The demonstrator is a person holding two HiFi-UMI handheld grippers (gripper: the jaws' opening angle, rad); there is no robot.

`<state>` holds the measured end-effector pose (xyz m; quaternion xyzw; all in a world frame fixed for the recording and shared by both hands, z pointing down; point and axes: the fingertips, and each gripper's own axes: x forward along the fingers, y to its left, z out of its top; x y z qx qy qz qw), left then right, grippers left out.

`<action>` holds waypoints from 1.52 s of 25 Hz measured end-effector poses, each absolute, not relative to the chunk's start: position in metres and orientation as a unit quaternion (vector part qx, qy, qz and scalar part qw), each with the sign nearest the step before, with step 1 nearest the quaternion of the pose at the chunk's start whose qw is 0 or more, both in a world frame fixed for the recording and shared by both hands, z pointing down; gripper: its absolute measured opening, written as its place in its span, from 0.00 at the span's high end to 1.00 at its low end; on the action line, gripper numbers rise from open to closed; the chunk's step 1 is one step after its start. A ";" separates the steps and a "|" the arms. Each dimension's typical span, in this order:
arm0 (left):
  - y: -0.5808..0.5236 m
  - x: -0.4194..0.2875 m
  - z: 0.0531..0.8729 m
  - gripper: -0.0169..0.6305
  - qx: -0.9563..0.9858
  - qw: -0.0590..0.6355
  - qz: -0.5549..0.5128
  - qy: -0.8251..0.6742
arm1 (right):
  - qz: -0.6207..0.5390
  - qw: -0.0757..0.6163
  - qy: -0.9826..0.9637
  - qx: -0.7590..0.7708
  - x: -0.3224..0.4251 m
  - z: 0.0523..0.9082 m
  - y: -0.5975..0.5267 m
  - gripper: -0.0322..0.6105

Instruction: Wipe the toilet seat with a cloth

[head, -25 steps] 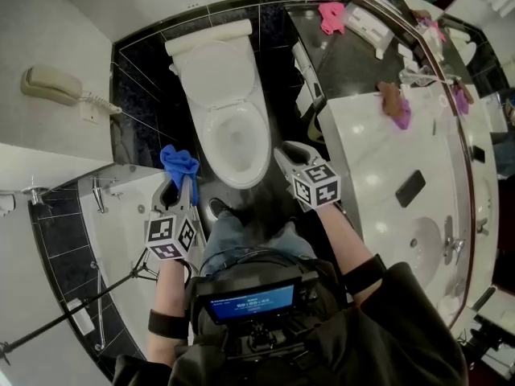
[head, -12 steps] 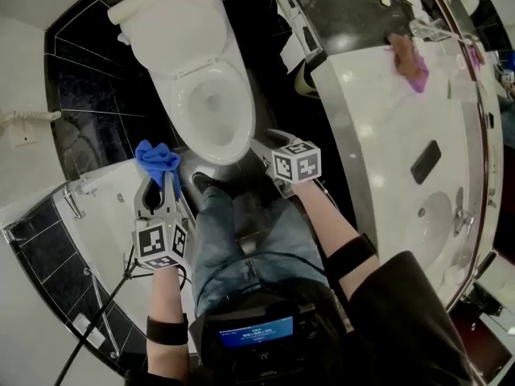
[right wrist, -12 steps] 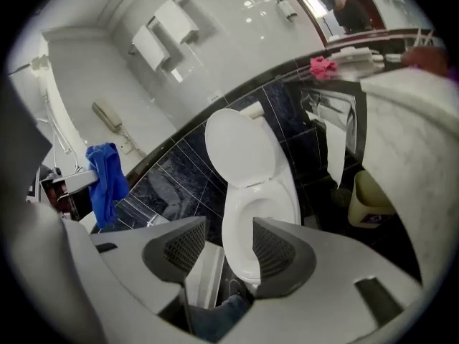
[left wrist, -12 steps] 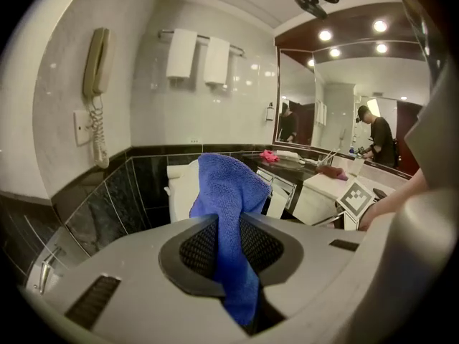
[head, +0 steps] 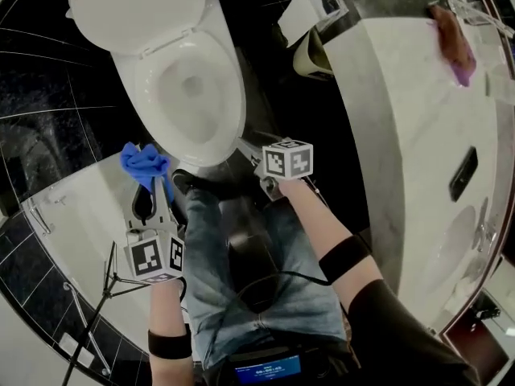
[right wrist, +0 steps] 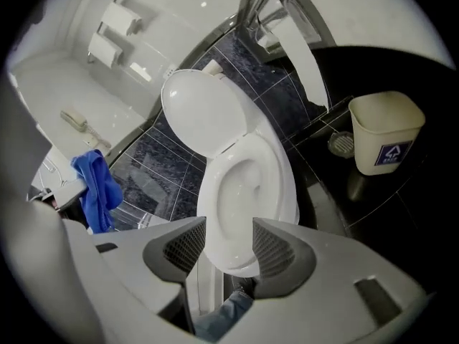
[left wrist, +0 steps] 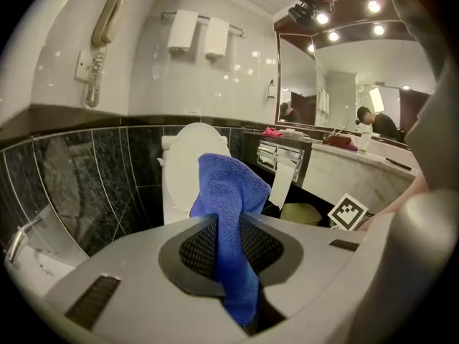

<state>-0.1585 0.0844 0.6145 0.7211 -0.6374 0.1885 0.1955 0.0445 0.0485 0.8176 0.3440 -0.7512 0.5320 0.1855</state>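
Note:
The white toilet has its lid (head: 137, 10) raised and its seat (head: 211, 123) down around the bowl. A blue cloth (head: 143, 165) hangs bunched from my left gripper (head: 151, 185), which is shut on it, just left of the seat's front. The same cloth (left wrist: 229, 213) stands up between the left gripper's (left wrist: 231, 249) pads, with the lid (left wrist: 188, 170) behind it. My right gripper (head: 248, 149) is at the front right of the seat; its jaws have just been opening and hold nothing. The seat (right wrist: 247, 192) shows beyond the right gripper (right wrist: 228, 246), with the cloth (right wrist: 97, 185) at the left.
A white counter (head: 402, 135) with a sink runs down the right, bearing a dark phone (head: 464, 174) and a pinkish cloth (head: 452, 43). A waste bin (right wrist: 384, 142) stands right of the toilet. The person's jeans leg (head: 233, 248) and shoe (head: 189, 182) are before the bowl.
Both grippers have sunk toward the toilet, which now looks larger and nearer. The right gripper has rolled. The blue cloth stays in the left gripper.

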 end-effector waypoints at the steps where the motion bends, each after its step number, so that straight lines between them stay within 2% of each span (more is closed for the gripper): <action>1: 0.085 -0.156 0.628 0.86 0.721 0.198 0.188 -0.637 | 0.537 0.178 -0.750 0.342 0.044 0.830 0.048 0.60; 7: 0.084 -0.147 0.687 0.86 0.722 0.205 0.189 -0.634 | 0.566 0.138 -0.737 0.342 0.039 0.891 0.037 0.60; 15: 0.094 -0.161 0.717 0.86 0.716 0.212 0.208 -0.632 | 0.617 0.088 -0.694 0.361 0.034 0.927 0.025 0.63; 21: 0.094 -0.167 0.724 0.86 0.712 0.218 0.215 -0.632 | 0.643 0.092 -0.667 0.365 0.029 0.943 0.024 0.64; 25: 0.092 -0.170 0.729 0.86 0.711 0.223 0.215 -0.631 | 0.655 0.093 -0.645 0.383 0.033 0.951 0.025 0.71; 38: 0.096 -0.173 0.747 0.86 0.708 0.242 0.222 -0.625 | 0.685 0.060 -0.614 0.387 0.037 0.951 0.026 0.79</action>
